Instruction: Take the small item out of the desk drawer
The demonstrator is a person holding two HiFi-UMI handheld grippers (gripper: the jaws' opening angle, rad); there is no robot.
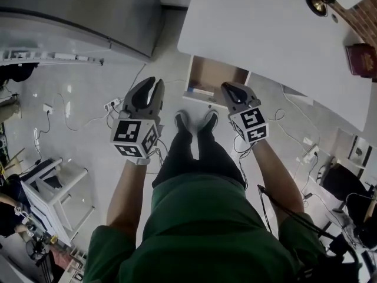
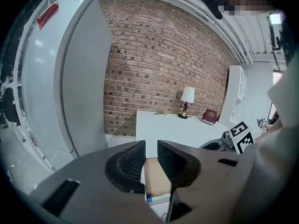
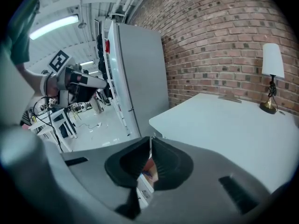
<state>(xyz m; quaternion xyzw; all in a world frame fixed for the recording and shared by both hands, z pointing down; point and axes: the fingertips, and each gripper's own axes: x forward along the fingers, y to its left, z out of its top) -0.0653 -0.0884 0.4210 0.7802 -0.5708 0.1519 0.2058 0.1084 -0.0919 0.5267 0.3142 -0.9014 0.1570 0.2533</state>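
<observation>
The white desk's (image 1: 265, 34) drawer (image 1: 215, 75) stands pulled out, its wooden bottom showing. A small flat white and blue item (image 1: 199, 91) lies at the drawer's front edge; it also shows low in the left gripper view (image 2: 156, 199). My left gripper (image 1: 148, 91) hovers left of the drawer, above the floor, open by a narrow gap with nothing in it. My right gripper (image 1: 231, 89) hangs over the drawer's right front corner, its tips shut together and empty. In the right gripper view (image 3: 150, 141) a colourful bit of the drawer's contents (image 3: 148, 171) shows under the tips.
On the desk stand a lamp (image 1: 318, 3) and a maroon book (image 1: 360, 58). A tall grey fridge (image 1: 76, 16) is at the left. Cables and a power strip (image 1: 113, 105) lie on the floor. A white stool (image 1: 56, 187) is at lower left. My feet (image 1: 197, 122) stand before the drawer.
</observation>
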